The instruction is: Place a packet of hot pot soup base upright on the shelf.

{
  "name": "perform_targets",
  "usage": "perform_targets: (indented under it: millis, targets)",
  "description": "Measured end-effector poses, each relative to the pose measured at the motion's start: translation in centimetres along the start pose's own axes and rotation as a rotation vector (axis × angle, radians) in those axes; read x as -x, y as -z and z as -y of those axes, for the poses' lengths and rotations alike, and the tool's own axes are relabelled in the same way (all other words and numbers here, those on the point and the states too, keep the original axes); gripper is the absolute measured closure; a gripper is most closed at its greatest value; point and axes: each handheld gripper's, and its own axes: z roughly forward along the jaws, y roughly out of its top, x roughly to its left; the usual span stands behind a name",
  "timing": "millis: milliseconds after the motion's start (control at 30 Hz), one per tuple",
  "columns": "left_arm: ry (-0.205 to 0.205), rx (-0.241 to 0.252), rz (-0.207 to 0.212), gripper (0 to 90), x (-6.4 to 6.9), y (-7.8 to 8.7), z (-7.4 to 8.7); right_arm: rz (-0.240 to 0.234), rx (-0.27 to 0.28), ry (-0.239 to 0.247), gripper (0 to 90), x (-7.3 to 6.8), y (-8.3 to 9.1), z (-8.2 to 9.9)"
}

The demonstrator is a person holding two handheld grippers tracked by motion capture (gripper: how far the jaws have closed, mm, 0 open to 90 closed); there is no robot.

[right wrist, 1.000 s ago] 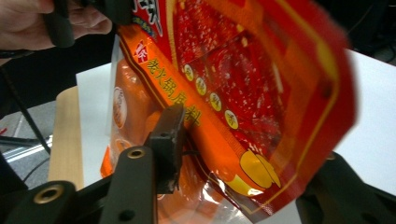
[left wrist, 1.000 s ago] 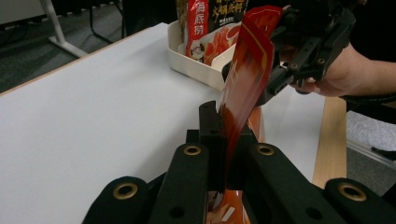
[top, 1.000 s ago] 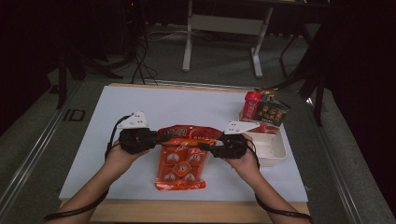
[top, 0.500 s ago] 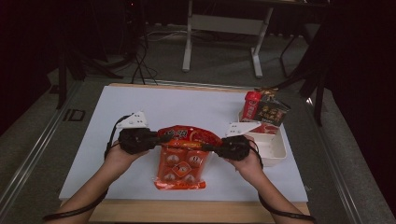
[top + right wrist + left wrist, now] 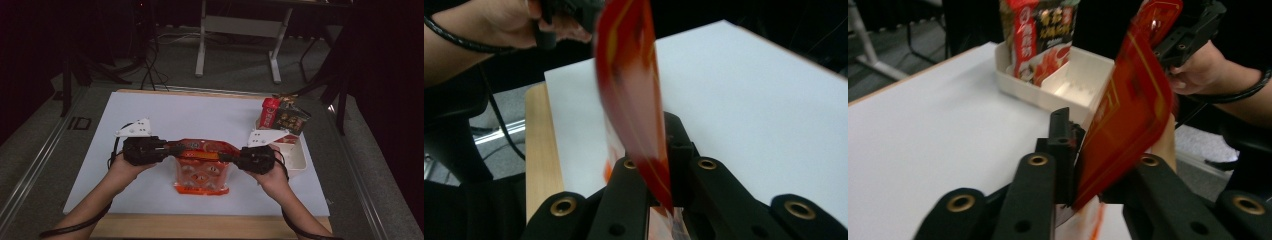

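1. Two grippers hold one red-orange snack bag (image 5: 202, 165) by its top edge above the white counter (image 5: 200, 115); the bag hangs between them, its lower part close to the counter near the front edge. Whether the bottom touches the sheet cannot be told from the high view.
2. Left gripper (image 5: 170, 149): its jaws have just been opening a little, with the bag's left top corner between them. In the left gripper view the red film (image 5: 1128, 110) stands between the two black jaws against the left one; whether the pads press on it is hard to make out, as the contact sits low and partly behind the jaw.
3. Right gripper (image 5: 231, 157): jaws clenched on the bag's right top corner. In the right gripper view the bag (image 5: 631, 90) rises from the closed jaws as a blurred, edge-on strip; its print is unreadable.
4. White divided tray (image 5: 295, 155) at the counter's right side, partly hidden behind the right hand (image 5: 267, 175). In the left gripper view its near compartment (image 5: 1073, 85) shows bare.
5. Upright packets (image 5: 282, 117) at the tray's far end, one red, one dark; labels too small to read, tops cut off in the left gripper view.
6. Bag's front print: round pieces, dim and indistinct.
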Motion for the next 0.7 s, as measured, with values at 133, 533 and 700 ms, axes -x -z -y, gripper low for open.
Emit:
perform_targets:
  millis: [133,533,700]
  targets:
    - [0.001,0.022,0.012,64.1,0.0,-0.1,-0.2,0.022,0.003,0.021,90.0,-0.3,0.4,-0.9]
    - [0.036,0.075,-0.093,18.1,0.0,0.1,-0.3,0.059,0.033,0.048,90.0,-0.3,1.9,-2.9]
    - [0.037,0.056,-0.136,6.6,0.1,0.3,0.1,0.054,0.065,0.024,90.0,0.0,2.9,-3.7]
